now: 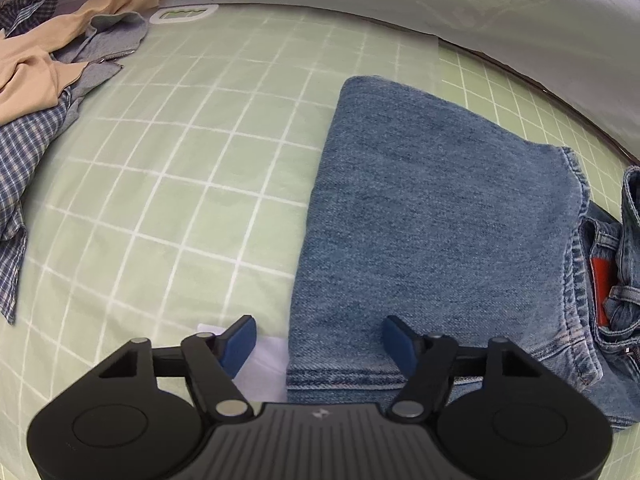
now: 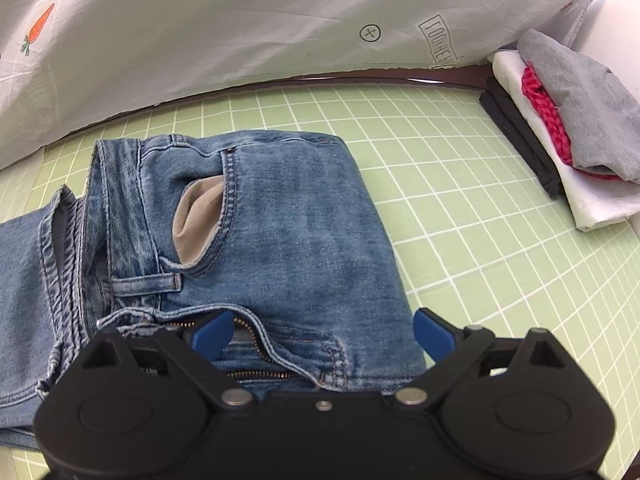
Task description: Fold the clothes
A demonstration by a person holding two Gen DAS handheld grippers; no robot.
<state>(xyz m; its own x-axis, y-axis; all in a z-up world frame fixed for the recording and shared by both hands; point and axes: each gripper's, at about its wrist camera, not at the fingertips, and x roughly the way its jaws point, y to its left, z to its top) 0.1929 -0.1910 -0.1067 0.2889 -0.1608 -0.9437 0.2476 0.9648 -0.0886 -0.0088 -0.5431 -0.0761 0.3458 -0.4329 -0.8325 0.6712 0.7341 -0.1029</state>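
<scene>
A pair of blue jeans (image 1: pixel 440 220) lies folded on the green checked sheet (image 1: pixel 180 160). In the left wrist view its folded legs show, with the waistband and a red label at the right. My left gripper (image 1: pixel 320 340) hovers over the near left edge of the jeans, jaws apart. One pad is above the sheet and the other above the denim. In the right wrist view the jeans (image 2: pixel 300 220) show their waist, open zip and a beige pocket lining (image 2: pixel 200 216). My right gripper (image 2: pixel 325 332) stands wide open over the zip area, holding nothing.
A heap of unfolded clothes (image 1: pixel 36 80) in beige, grey and blue plaid lies at the far left. A white printed sheet (image 2: pixel 240 20) rises along the back. Folded clothes (image 2: pixel 568 132) are stacked at the far right. A white paper piece (image 1: pixel 264 360) lies by the left pad.
</scene>
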